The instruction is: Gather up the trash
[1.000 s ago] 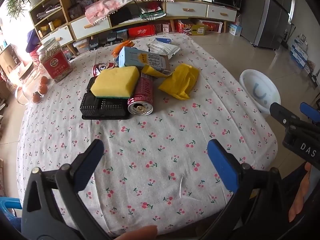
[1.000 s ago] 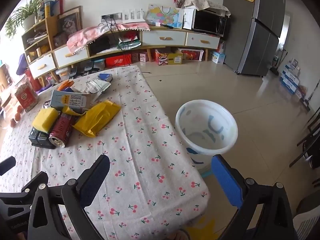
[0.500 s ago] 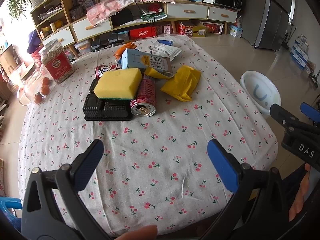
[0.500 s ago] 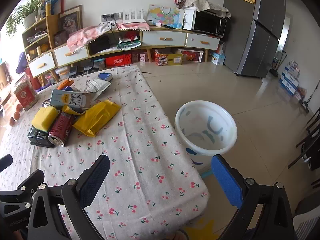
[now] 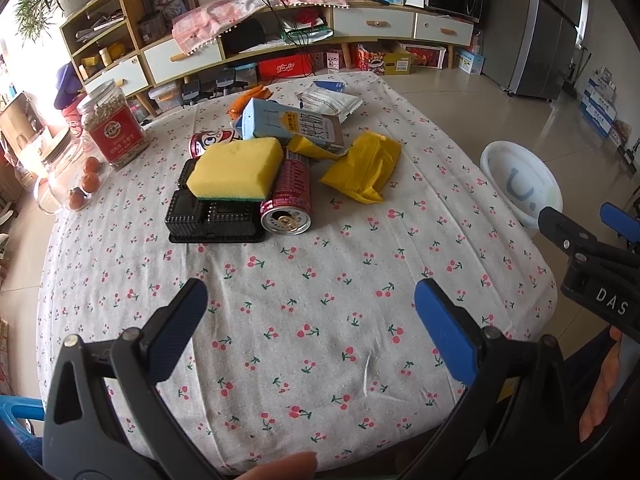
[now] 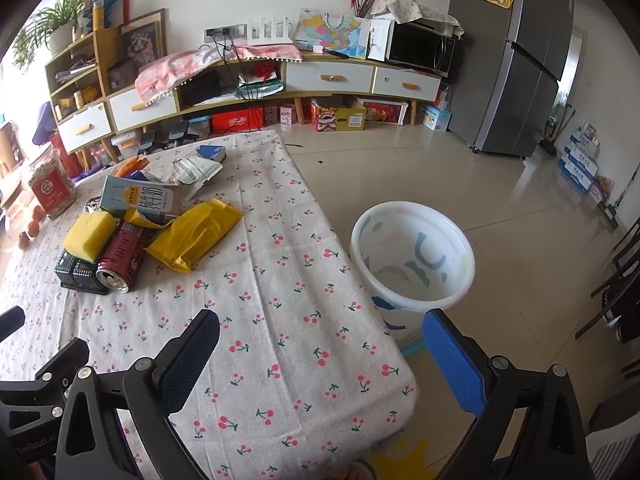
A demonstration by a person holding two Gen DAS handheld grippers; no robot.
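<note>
Cherry-print cloth tabletop [image 5: 320, 300]. Glass jar with red label [image 5: 114, 128] at 10 o'clock. Trash pile at 12: yellow sponge [image 5: 236, 170] on black plastic tray [image 5: 212, 220], red drink can [image 5: 290, 200] lying beside, blue milk carton [image 5: 292, 126] and yellow plastic bag [image 5: 364, 168] behind. White plastic bin [image 6: 412, 256] on floor at 1 o'clock of right claw [image 6: 320, 354]. Left claw [image 5: 312, 322] and right claw both spread wide, empty, well short of the pile; bare cloth between.
</note>
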